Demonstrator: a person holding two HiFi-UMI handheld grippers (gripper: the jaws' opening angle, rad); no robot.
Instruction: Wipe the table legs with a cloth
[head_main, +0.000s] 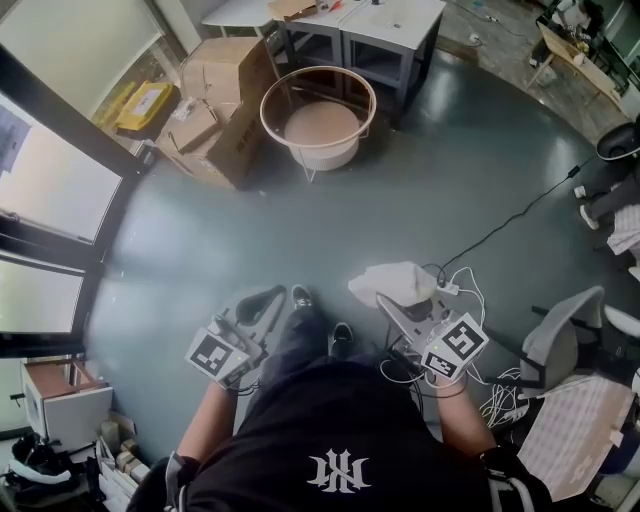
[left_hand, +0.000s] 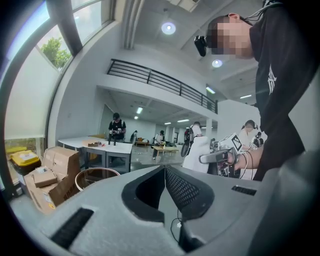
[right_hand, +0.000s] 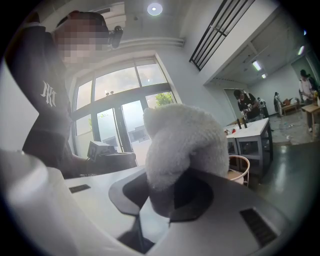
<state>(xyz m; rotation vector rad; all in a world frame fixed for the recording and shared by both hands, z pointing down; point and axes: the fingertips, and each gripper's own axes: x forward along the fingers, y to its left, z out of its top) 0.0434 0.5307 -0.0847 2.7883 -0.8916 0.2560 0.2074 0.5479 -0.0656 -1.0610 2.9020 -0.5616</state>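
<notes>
Head view: the person stands on the grey-blue floor (head_main: 300, 225), arms forward, one hand-held gripper in each hand.

Left hand-held gripper (head_main: 263, 302): held low at the person's left, jaws pointing forward and up the frame. In the left gripper view (left_hand: 164, 176) the two dark pads meet at their tips, with nothing between them. It is closed and empty.

Right hand-held gripper (head_main: 393, 303): held at the person's right, level with the left one. In the right gripper view (right_hand: 170, 197) its jaws are clamped on the white cloth (right_hand: 182, 142). The lower part of the cloth is pinched between the pads, and the rest stands above them as a bunched, fluffy lump. In the head view the cloth (head_main: 395, 280) sits as a crumpled wad at the jaw tips, above the floor.

Round table (head_main: 330, 155): white, with a pale ring rim. It stands on the floor ahead of the person, well apart from both grippers. Cloth and table are not in contact. The table also shows small in the left gripper view (left_hand: 97, 176) and past the cloth in the right gripper view (right_hand: 241, 167).

Surroundings: cardboard boxes (head_main: 222, 100) just left of the round table, a white tabletop (head_main: 395, 18) on grey legs behind it, and cables (head_main: 500, 225) trailing over the floor at right.
</notes>
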